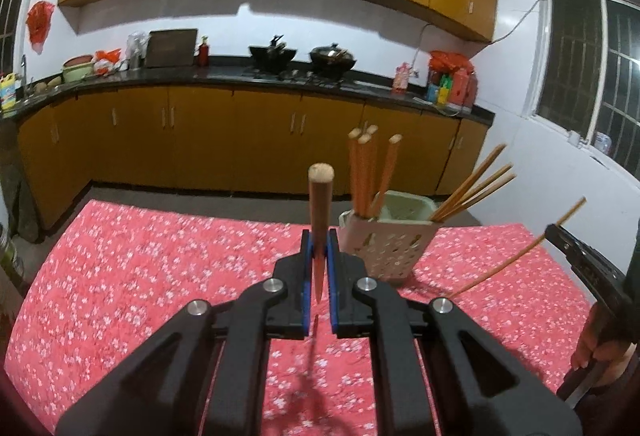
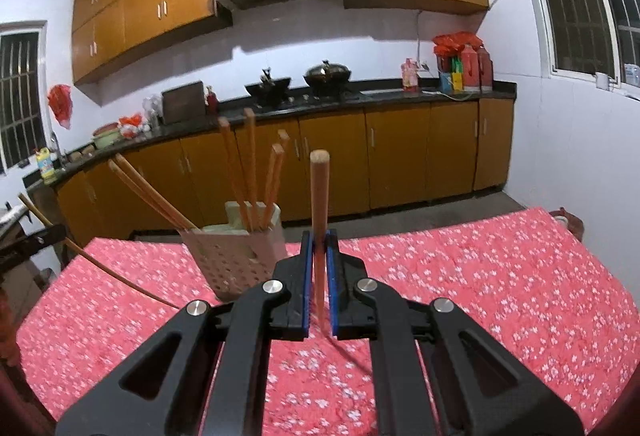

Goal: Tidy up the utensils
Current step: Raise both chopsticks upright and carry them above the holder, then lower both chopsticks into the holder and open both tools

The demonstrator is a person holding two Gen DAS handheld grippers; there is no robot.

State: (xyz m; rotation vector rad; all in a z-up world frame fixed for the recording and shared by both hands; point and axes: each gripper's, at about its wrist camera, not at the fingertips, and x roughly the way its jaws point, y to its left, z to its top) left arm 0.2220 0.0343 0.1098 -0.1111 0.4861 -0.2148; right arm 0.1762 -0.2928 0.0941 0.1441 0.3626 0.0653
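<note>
1. The left gripper (image 1: 319,248) has its blue-padded jaws closed on 1 round reddish-brown wooden chopstick (image 1: 320,204), which stands nearly upright between the pads, blunt end up and thin tip hanging below them
2. The right gripper (image 2: 319,248) is clamped the same way on a 2nd reddish-brown wooden chopstick (image 2: 319,196), also upright, its tapered end showing below the pads
3. The pale perforated plastic utensil holder (image 1: 388,248) stands on the red floral tablecloth (image 1: 140,276), ahead and just right of the left gripper; from the right gripper it lies ahead and to the left (image 2: 236,256). It already holds several chopsticks, some upright in 1 compartment, others leaning outward from another
4. In the left view the right gripper sits far to the right, its stick slanting across the cloth, well apart from the holder
5. Risk: each stick is pinched at 1 narrow tapered spot, so it could pivot or slide out if jolted
6. Risk: both grippers approaching the holder together could knock sticks against each other, or against the leaning ones
7. Risk: a tip catching the rim or dividing wall could tip the light holder, since nothing steadies it
</note>
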